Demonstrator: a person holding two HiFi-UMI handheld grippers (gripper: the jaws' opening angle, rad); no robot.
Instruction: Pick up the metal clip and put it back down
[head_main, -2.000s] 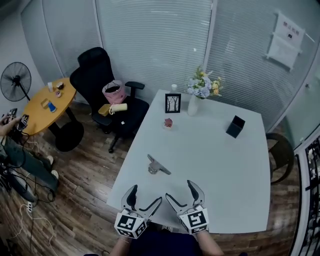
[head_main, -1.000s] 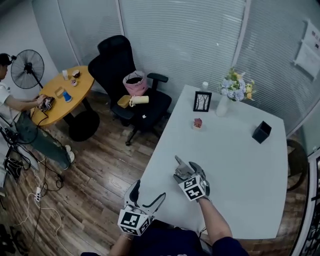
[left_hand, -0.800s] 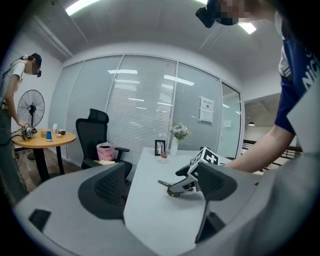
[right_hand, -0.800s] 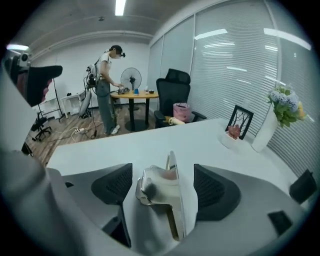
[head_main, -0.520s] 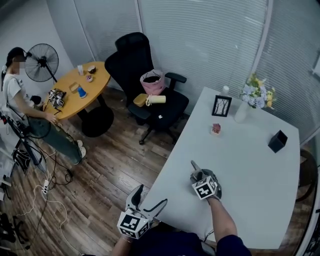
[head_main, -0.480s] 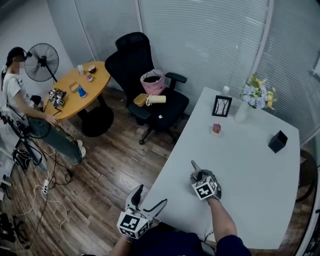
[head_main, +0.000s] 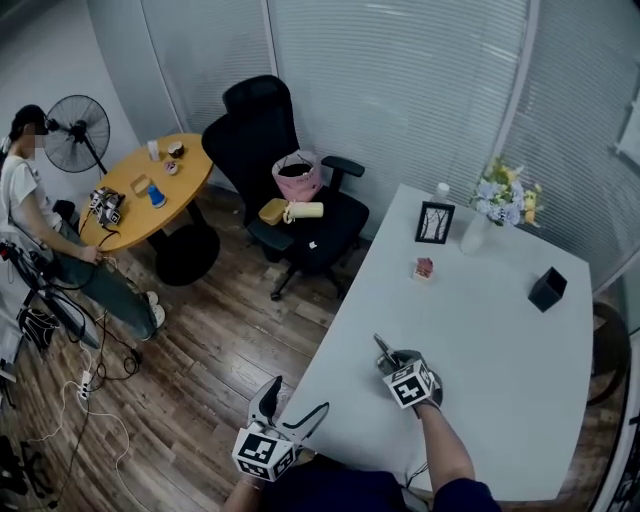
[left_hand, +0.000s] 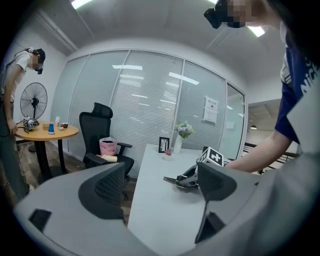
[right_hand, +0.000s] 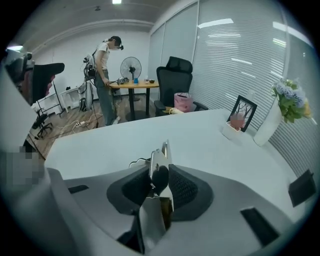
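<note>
One relation matters: the metal clip (right_hand: 161, 152) stands between the right gripper's (head_main: 388, 358) jaws, which are closing, both pads against its sides; its long axis runs along the gripper, tip pointing away over the worktop (head_main: 500, 310); the left gripper (head_main: 295, 398), open and empty, hangs well apart at the near edge; two seconds earlier the clip lay free, with both grippers at that edge.

White worktop (head_main: 500, 330), viewed from above. Along far edge: black-framed picture (head_main: 434, 222), white vase of flowers (head_main: 474, 234) just beside it. Small red item (head_main: 424, 268) near frame; black box (head_main: 547, 289) toward right side.
</note>
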